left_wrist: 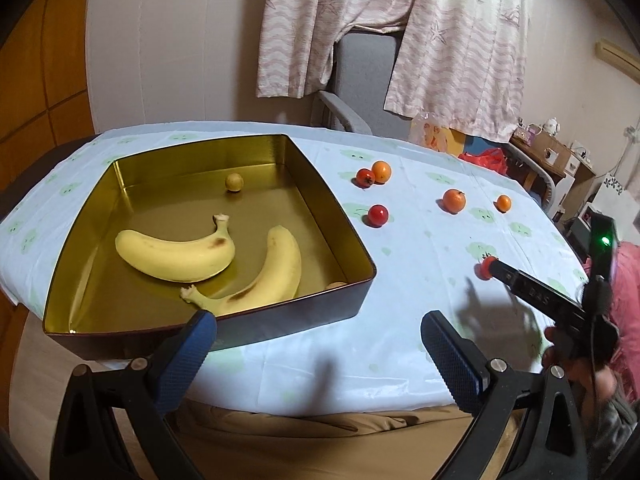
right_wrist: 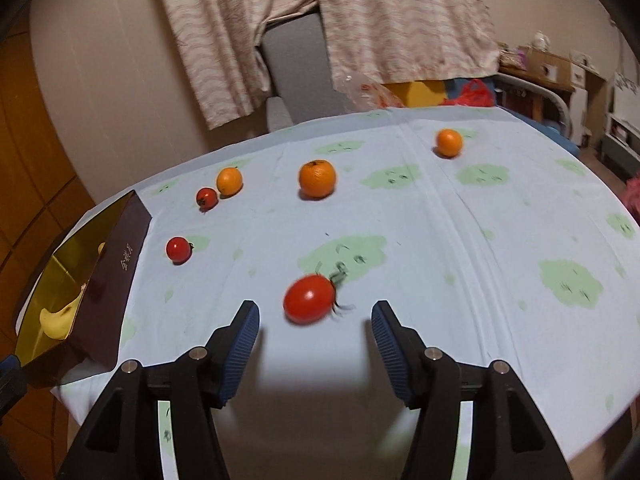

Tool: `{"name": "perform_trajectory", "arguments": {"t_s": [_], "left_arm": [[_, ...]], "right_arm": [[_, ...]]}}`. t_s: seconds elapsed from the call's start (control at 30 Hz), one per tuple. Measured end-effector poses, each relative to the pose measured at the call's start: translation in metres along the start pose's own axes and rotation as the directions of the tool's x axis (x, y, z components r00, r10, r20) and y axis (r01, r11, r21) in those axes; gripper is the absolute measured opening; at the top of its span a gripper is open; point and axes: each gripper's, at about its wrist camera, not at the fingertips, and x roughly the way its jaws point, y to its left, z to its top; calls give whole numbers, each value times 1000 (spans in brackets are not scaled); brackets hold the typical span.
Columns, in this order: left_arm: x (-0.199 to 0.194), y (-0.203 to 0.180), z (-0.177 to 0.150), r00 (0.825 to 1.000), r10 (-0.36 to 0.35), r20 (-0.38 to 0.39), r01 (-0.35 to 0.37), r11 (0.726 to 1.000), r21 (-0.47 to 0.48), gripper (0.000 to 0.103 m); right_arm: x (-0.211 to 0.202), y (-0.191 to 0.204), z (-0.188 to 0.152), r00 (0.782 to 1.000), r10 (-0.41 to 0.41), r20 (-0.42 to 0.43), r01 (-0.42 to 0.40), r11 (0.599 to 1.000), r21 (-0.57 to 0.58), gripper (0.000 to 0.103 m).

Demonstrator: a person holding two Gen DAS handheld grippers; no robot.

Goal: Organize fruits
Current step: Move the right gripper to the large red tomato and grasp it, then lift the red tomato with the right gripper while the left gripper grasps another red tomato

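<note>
A gold-lined tin box (left_wrist: 352,248) holds two bananas (left_wrist: 176,254) (left_wrist: 272,272) and a small yellow fruit (left_wrist: 234,181). My left gripper (left_wrist: 318,334) hangs open at the box's near right corner, holding nothing. On the cloth lie three small oranges (right_wrist: 317,178) (right_wrist: 229,180) (right_wrist: 449,142) and three red tomatoes (right_wrist: 309,299) (right_wrist: 178,249) (right_wrist: 206,197). My right gripper (right_wrist: 316,322) is open just in front of the nearest tomato, which looks blurred. In the left wrist view the right gripper (left_wrist: 490,270) sits by that tomato (left_wrist: 483,271), partly hiding it.
The table wears a pale blue cloth with green patches (right_wrist: 500,220). Behind it stand a grey chair (left_wrist: 364,76) with hanging clothes (left_wrist: 452,40), and bags and boxes at the far right (left_wrist: 484,158). The box's dark side wall (right_wrist: 120,280) is at the left.
</note>
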Motion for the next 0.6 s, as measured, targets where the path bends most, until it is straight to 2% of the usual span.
{"name": "perform_trajectory", "arguments": {"t_s": [0.1, 0.17, 0.23, 0.4, 0.6], "left_arm": [[-1, -4, 2, 1000, 6, 3, -6, 1000, 10, 103], [-1, -7, 4, 1000, 6, 6, -6, 1000, 14, 103], [-1, -7, 5, 1000, 7, 6, -7, 1000, 16, 103], [0, -14, 16, 1000, 9, 9, -9, 1000, 23, 103], [9, -29, 33, 1000, -15, -2, 15, 1000, 23, 103]], "right_arm": [[13, 5, 7, 1000, 5, -6, -5, 1000, -17, 59], [20, 4, 10, 1000, 9, -7, -9, 1000, -19, 53], [27, 5, 12, 1000, 0, -23, -1, 1000, -25, 43], [30, 2, 8, 1000, -3, -15, 3, 1000, -20, 31], [25, -9, 7, 999, 37, -1, -37, 999, 10, 31]]}}
